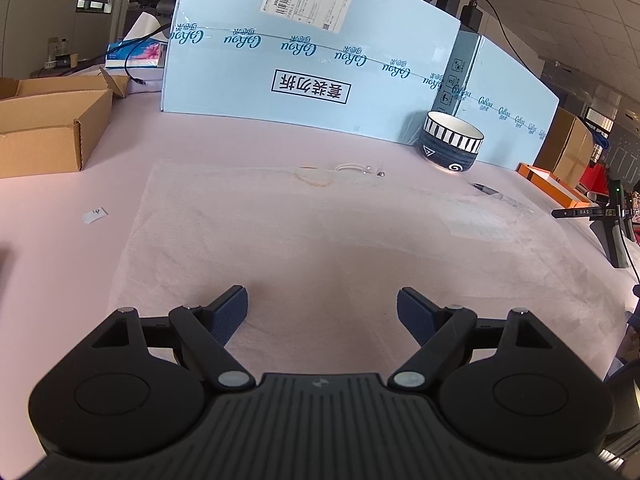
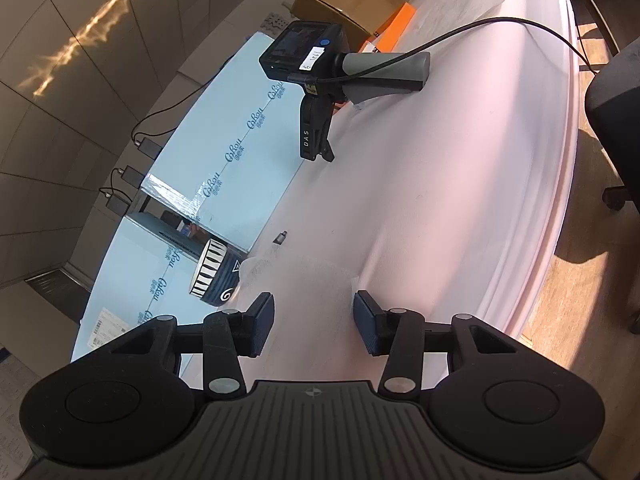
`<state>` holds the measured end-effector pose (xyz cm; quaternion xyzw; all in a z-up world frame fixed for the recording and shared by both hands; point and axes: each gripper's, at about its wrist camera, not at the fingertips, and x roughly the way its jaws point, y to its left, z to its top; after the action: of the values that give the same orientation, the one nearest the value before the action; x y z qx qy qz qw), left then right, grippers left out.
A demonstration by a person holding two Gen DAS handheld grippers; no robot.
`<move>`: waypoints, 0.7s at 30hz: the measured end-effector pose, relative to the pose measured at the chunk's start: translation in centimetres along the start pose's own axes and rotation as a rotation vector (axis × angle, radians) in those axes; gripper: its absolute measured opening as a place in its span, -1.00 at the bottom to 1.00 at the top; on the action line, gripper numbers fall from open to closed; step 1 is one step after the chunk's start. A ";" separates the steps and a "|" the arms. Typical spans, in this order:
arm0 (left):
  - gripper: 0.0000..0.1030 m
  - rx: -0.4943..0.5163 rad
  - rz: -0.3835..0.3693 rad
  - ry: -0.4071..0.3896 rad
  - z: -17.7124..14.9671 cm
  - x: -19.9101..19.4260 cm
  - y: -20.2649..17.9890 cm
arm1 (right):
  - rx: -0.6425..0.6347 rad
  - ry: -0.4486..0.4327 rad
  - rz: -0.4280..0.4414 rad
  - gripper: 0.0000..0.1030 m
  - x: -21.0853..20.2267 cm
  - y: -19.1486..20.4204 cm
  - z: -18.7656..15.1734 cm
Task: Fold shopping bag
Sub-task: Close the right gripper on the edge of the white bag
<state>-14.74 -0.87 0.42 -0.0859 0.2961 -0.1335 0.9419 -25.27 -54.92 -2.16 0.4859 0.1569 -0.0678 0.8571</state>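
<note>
Bowl (image 1: 451,140) and blue boxes (image 1: 304,52) block the table's far side

The left gripper (image 1: 322,312) points forward and somewhat downward, its two dark-blue ribbed pads (image 1: 230,314) standing wide apart with nothing between them. It sits level, both black finger linkages spread evenly to either side of the ridged body. The right gripper (image 2: 314,322) is rolled well to one side, so its view is tilted. Its pads (image 2: 262,326) stand closer together than the left pair, with a clear gap between them; whether anything thin lies in that gap is hard to tell.
</note>
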 end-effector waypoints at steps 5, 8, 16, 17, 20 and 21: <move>0.56 -0.005 0.010 -0.006 0.0 -0.1 0.1 | 0.004 0.010 -0.049 -0.91 1.0 -0.2 0.1; 0.56 -0.024 0.034 -0.016 0.0 -0.4 0.4 | 0.006 0.023 -0.013 -0.98 1.4 0.1 0.1; 0.56 -0.057 0.064 -0.054 -0.4 -2.3 1.7 | -0.099 0.205 0.221 -0.98 6.7 6.6 -2.8; 0.56 -0.057 0.067 -0.057 -0.5 -2.6 1.8 | -0.113 0.242 0.259 -0.98 7.6 7.8 -3.6; 0.56 -0.063 0.079 -0.065 -0.9 -3.4 2.2 | -0.156 0.364 0.357 -0.98 10.1 11.3 -6.5; 0.56 -0.066 0.084 -0.067 -1.1 -3.8 2.4 | -0.174 0.408 0.386 -0.98 11.0 12.5 -7.7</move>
<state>-17.88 2.46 0.99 -0.1086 0.2719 -0.0812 0.9527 -13.11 -41.48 0.63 0.4349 0.2359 0.2095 0.8434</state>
